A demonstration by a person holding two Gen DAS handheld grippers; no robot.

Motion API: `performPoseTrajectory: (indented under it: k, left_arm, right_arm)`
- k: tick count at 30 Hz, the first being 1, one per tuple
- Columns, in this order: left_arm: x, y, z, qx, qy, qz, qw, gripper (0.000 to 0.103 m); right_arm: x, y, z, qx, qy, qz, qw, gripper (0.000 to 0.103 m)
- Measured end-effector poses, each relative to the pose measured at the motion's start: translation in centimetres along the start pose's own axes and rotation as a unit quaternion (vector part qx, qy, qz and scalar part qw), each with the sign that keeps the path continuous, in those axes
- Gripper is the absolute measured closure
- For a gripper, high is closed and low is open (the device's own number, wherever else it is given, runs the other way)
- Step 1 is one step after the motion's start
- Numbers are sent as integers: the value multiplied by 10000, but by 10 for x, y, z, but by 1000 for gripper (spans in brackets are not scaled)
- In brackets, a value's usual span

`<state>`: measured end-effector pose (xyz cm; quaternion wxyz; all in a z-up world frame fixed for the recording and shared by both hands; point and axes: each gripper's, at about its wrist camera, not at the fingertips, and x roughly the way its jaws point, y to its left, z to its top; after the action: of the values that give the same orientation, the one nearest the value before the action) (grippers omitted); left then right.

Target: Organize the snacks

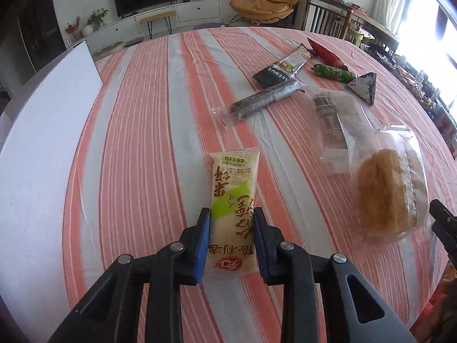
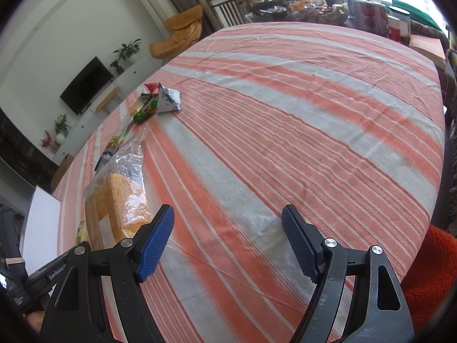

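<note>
The left claw is clamped on a rice cracker pack that lies on the striped tabletop near its near edge. A wrapped bread lies beside it to the right. The right claw is wide apart, gripping nothing.

Left gripper jaws clamping rice cracker packet, striped tablecloth

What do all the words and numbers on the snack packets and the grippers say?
"20251208": rice cracker packet, upside down, above large Chinese characters, "米饼" among them.
"stav": black wrapper, rest cut off.
"GenRobot": left gripper's side, seen from the right wrist.
Barcode on clear bag: unreadable.
</note>
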<state>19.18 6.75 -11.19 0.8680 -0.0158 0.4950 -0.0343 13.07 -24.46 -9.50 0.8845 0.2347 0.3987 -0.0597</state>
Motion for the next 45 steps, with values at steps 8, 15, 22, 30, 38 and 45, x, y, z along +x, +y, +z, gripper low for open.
performPoseTrajectory:
  k: [8, 15, 22, 30, 38, 45]
  left_arm:
    - [-16, 21, -40, -90, -406, -24, 9991, 19]
    - [-3, 15, -36, 62, -461, 230, 9987, 1]
    - [-2, 14, -36, 30, -465, 251, 9986, 0]
    - [-2, 14, -36, 29, -465, 250, 9986, 0]
    - [-2, 14, -36, 28, -465, 249, 9986, 0]
    - [-2, 13, -36, 27, -465, 249, 9986, 0]
  right_arm:
    - [0, 1, -1, -19, 2, -39, 10000, 23]
    - [-3, -5, 0, 108, 15, 104, 9999, 23]
    - [-2, -4, 0, 27, 24, 21, 10000, 23]
    - [-2, -2, 0, -31, 30, -36, 10000, 22]
    - [0, 3, -1, -139, 47, -116, 9998, 21]
    - [1, 5, -2, -197, 52, -174, 9996, 21]
